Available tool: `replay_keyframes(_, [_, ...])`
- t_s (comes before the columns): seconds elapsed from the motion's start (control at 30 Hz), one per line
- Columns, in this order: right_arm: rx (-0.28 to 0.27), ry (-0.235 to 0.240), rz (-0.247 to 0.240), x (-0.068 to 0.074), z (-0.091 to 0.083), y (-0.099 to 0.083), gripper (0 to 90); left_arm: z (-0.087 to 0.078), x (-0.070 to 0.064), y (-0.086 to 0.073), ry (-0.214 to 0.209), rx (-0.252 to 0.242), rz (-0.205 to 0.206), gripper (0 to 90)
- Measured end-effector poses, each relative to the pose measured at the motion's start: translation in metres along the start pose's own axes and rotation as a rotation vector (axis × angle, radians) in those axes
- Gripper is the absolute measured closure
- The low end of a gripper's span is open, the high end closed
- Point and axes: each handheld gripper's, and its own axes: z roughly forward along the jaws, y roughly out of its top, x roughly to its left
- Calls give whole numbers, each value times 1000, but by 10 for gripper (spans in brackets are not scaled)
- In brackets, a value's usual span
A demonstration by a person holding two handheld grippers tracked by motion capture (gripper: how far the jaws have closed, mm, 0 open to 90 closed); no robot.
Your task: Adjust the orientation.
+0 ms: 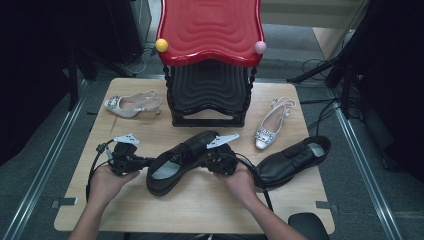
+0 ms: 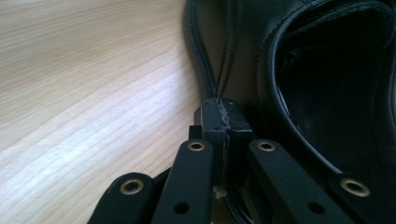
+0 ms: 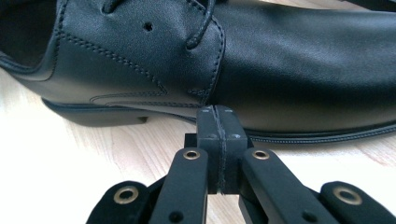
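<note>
High view: bench (image 1: pixel 200 200) carries a red-and-black shoe rack (image 1: pixel 210 60) at the back, then the black shoe (image 1: pixel 180 162) in the middle front, between both grippers. Left gripper (image 2: pixel 223 122), jaws closed with nothing between, touches the heel end; right gripper (image 3: pixel 217 130), jaws closed, empty, sits against the sole edge. Step looks like nudging or positioning the shoe; next move needs jaws opened to grab it.

A lab or test room, set up for recording: a small wooden table (image 1: pixel 200 200) stands on grey carpet between metal floor rails (image 1: pixel 50 165). Loose cables (image 1: pixel 320 117) trail at three o'clock, and dark stands (image 1: pixel 350 60) crowd both sides.
</note>
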Motion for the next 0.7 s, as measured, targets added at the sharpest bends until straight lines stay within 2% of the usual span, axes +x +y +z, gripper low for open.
replay_keyframes(0.07, [-2, -10, 1, -1, -1, 0, 900, 2, -4, 0, -17, 5, 6, 900])
replay_keyframes(0.1, [-5, -6, 14, -4, -1, 0, 900, 3, -9, 2, -22, 1, 30, 900])
replay_keyframes(0.2, [-8, -6, 17, -5, 0, 1, 900, 6, -13, 4, -6, -10, 41, 900])
replay_keyframes(0.33, [-6, -13, 15, -4, 0, 1, 900, 9, -16, 6, -16, -4, 24, 900])
replay_keyframes(0.43, [-13, -23, 15, -6, 0, 2, 900, 11, -23, 6, -18, -7, 34, 900])
replay_keyframes(0.6, [-19, -44, 24, -7, 4, 5, 900, 13, -25, 7, -26, -6, 21, 900])
replay_keyframes(0.7, [-24, -50, 38, -11, 5, 6, 900, 15, -29, 7, -33, -2, 29, 900])
